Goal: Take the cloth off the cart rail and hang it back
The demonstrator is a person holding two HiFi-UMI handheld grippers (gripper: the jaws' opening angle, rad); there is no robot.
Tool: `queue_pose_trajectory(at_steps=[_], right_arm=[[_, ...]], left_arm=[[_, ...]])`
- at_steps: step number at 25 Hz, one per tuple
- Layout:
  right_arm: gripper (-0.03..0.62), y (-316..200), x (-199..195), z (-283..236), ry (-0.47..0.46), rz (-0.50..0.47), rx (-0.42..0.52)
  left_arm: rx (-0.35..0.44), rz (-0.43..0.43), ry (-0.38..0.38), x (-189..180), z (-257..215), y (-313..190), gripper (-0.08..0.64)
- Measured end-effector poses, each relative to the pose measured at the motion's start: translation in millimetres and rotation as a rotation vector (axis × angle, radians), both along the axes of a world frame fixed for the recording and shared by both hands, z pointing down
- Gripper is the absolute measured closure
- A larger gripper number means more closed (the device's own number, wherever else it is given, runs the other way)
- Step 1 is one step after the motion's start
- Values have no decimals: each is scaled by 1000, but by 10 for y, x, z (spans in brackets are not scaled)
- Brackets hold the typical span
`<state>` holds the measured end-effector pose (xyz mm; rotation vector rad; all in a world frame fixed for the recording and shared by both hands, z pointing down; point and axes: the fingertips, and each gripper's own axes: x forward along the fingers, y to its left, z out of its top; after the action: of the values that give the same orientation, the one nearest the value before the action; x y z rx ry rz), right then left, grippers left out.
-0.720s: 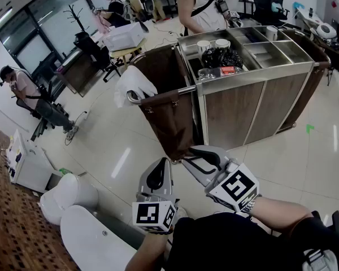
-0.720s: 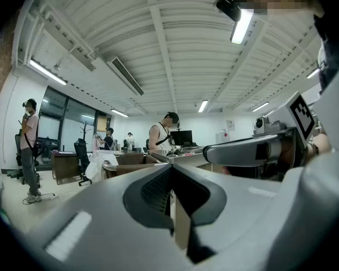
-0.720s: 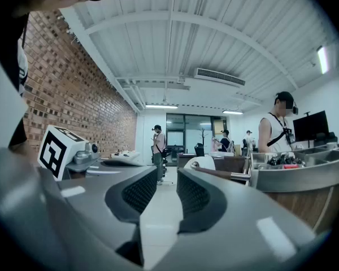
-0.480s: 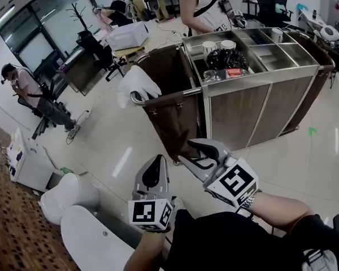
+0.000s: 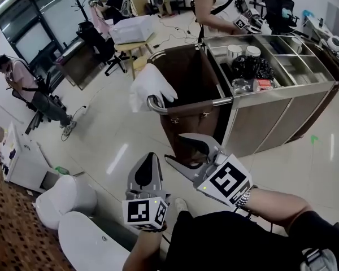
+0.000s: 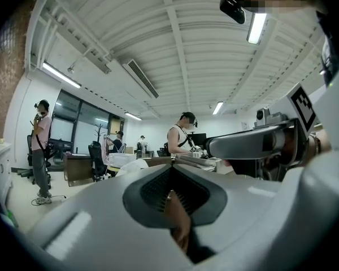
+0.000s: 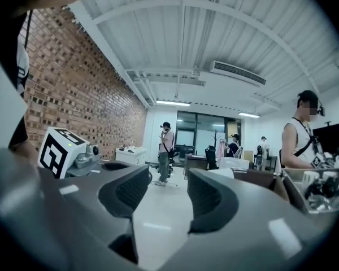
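A white cloth [image 5: 151, 87] hangs bunched over the left end of the cart rail [image 5: 195, 106]; it also shows in the left gripper view [image 6: 133, 164]. Behind the rail a brown bag [image 5: 187, 71] hangs on the steel cart [image 5: 282, 92]. My left gripper [image 5: 149, 158] is held low in front of me, well short of the rail. Its jaws are shut with nothing in them, as the left gripper view [image 6: 170, 168] shows. To its right my right gripper [image 5: 176, 148] stands open and empty, pointing toward the cloth; the gap [image 7: 168, 199] holds only floor.
A person [image 5: 217, 7] stands at the cart's far side and another [image 5: 24, 86] by the windows at left. The cart's top trays hold cups [image 5: 241, 51] and dark items. White rounded bins [image 5: 66, 195] stand at my lower left. A white box [image 5: 133, 30] sits on a desk.
Both grippers have risen and come nearer to the cart, which now sits lower and further right in the head view. The cloth has stayed on the rail.
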<state>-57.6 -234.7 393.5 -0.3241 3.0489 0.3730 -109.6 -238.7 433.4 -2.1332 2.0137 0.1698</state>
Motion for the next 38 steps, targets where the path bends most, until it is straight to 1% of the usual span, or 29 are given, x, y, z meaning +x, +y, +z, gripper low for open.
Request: queue_pose_trajectory(at_steps=[1, 3, 5, 6, 8, 9, 11, 12, 15, 16, 21, 23, 26, 28, 29, 32, 34, 38], right_arm=[[380, -71, -173, -16, 13, -2, 35], [363, -226, -541, -52, 42, 7, 74], [337, -399, -1023, -65, 87, 25, 111], [324, -484, -1321, -56, 114, 36, 112], [298, -653, -1956, -12, 164, 62, 68], [288, -755, -2253, 12, 198, 71, 81], [271, -999, -2745, 53, 283, 84, 175], [264, -1123, -2935, 78, 320, 92, 201], [240, -1486, -3352, 224, 430, 124, 213], [233, -1604, -3488, 283, 468, 134, 219], [215, -2116, -4319, 562, 671, 173, 298], [215, -2263, -4484, 710, 765, 180, 350], [205, -2484, -4575, 927, 922, 167, 463], [199, -2602, -4645, 1054, 1031, 138, 540], [199, -2642, -4678, 1126, 1084, 119, 576], [199, -2719, -4725, 1369, 1232, 55, 674], [199, -2770, -4747, 1515, 1310, 20, 740], [199, -2868, -4832, 1759, 1435, -40, 858]], left_arm=[[-2, -5, 7, -174, 5, -45, 557], [-4, -9, 17, -541, 13, -135, 557], [-10, -10, 25, -998, 33, -216, 557], [-13, -6, 28, -1271, 45, -253, 557], [-14, 8, 35, -1850, 63, -329, 557], [-10, 17, 38, -2118, 63, -376, 557], [-10, 31, 43, -2559, 55, -490, 555], [-31, 36, 43, -2723, 62, -555, 554], [-184, 52, 16, -3064, 146, -758, 537], [-206, 56, 14, -3187, 141, -840, 527], [-227, 74, 51, -4031, 95, -1236, 485], [-223, 79, 65, -4231, 113, -1336, 477], [-154, 81, 83, -4379, 85, -1521, 476], [-153, 82, 96, -4471, 113, -1628, 474], [-153, 84, 103, -4514, 128, -1667, 474], [-221, 87, 116, -4578, 251, -1717, 474], [-225, 86, 121, -4607, 286, -1734, 474], [-226, 77, 138, -4720, 341, -1735, 474]])
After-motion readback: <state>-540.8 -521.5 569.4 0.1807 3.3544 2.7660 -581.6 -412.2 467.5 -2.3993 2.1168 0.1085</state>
